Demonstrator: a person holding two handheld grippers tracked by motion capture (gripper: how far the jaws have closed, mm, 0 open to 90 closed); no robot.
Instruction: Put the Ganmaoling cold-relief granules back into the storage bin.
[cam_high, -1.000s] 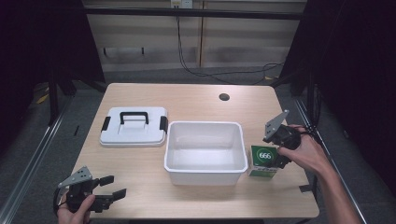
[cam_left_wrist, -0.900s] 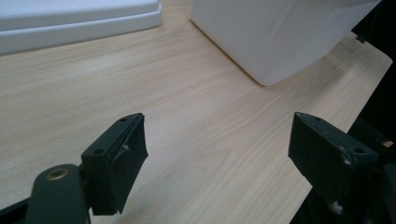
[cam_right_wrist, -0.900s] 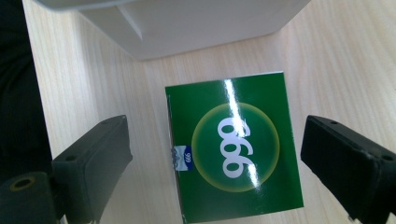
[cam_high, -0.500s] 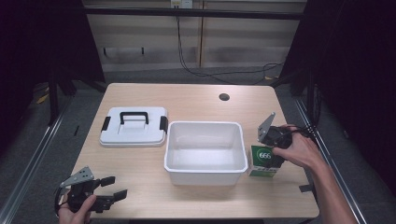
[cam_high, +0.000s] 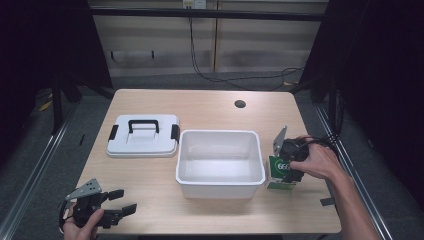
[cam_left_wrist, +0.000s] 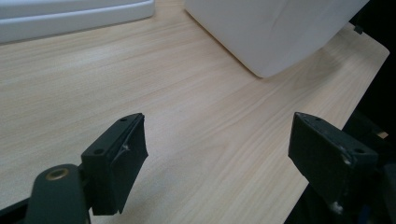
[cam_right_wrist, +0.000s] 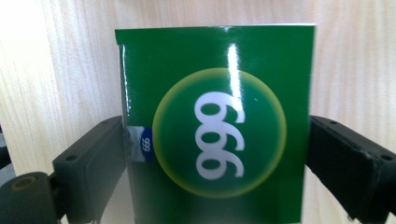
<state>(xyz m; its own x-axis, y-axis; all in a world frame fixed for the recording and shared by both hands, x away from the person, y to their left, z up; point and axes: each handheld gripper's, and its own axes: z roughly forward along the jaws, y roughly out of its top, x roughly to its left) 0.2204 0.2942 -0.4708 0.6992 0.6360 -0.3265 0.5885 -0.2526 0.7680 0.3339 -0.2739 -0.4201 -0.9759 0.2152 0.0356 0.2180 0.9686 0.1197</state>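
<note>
Green box (cam_high: 281, 171) lying on the table (cam_high: 210, 105), just right of the white tub (cam_high: 220, 162), near the right edge. Printed "666" in white inside a yellow-green ring on the top face (glare streak across it in the right gripper view). Right gripper (cam_high: 290, 167) down over the box, held by the right hand (cam_high: 320, 162); grey plate standing up at its far side. In the right gripper view, box (cam_right_wrist: 215, 123) between the two black jaws, left jaw against the left edge, right jaw against the right edge, so closed around the box as far as can be told. Box flat on the wood, not lifted so far as the high view allows.

Left gripper (cam_high: 112, 210) at the near left corner of the table, held low in the left hand (cam_high: 80, 222), pointing right toward the tub. Jaws wide apart, nothing between them but bare wood. Left gripper view: tub (cam_left_wrist: 275, 28) ahead at upper right, edge of the lid (cam_left_wrist: 74, 16) at upper left.

Lid (cam_high: 143, 136) flat on the table left of the tub, black handle and two black clips on it, just beside the tub without clear contact. Tub upright and open at the top. Small dark hole (cam_high: 240, 104) in the tabletop toward the far right.
</note>
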